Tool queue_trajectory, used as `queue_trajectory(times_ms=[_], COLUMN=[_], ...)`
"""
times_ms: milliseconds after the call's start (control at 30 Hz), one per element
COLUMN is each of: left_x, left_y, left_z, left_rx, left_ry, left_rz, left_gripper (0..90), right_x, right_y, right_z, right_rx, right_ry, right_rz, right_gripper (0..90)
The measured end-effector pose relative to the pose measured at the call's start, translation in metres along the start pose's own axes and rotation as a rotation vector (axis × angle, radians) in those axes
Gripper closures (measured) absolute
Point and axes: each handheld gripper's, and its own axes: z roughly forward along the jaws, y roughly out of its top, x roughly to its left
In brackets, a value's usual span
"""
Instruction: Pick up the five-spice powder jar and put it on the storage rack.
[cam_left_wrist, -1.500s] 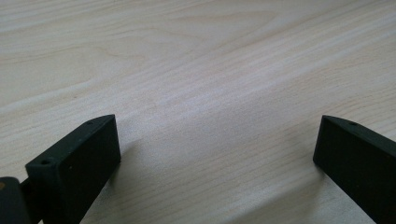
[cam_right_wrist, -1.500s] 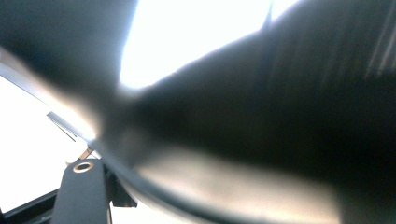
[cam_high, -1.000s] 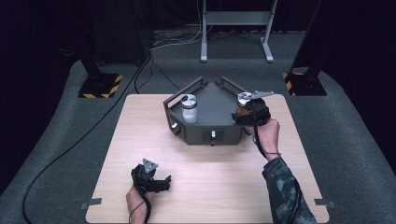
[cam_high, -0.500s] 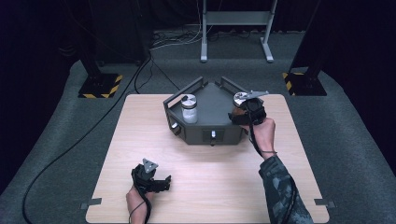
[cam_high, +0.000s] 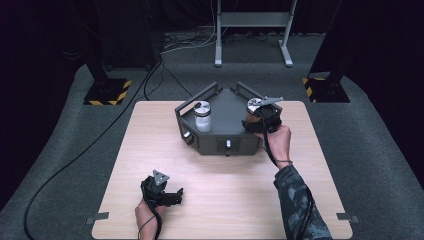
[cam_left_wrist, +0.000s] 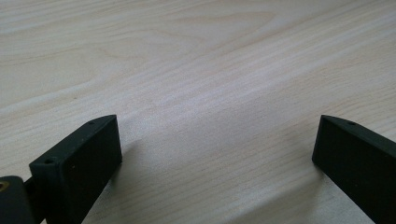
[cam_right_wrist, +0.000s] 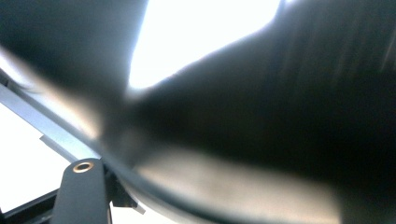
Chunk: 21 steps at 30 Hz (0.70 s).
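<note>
A pale, rectangular wooden table (cam_high: 150, 130) with a light grain stood on grey carpeted floor (cam_high: 60, 150). A dark grey, angular metal tray with raised handles (cam_high: 227, 107) sat directly on its far half.

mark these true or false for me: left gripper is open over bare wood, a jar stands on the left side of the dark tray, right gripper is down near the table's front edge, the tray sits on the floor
1. The left gripper is open over bare wood. True: its jaws stand wide apart above the table.
2. A jar stands on the left side of the dark tray. True.
3. The right gripper is near the table's front edge. False: it is at the tray's right side, toward the far edge.
4. The tray sits on the floor. False: it sits on the table.
</note>
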Motion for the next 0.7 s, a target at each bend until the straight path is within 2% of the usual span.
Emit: queue_trajectory(times_ms=[700], left_x=[0.0], left_y=[0.0], left_z=[0.0], left_rx=[0.0], left_ry=[0.001], left_rz=[-0.002], left_gripper=[1.3], right_x=[-0.001], right_y=[-0.001], right_z=[0.015], right_rx=[0.008], right_ry=[-0.012], right_rz=[0.023], right_gripper=[29.8])
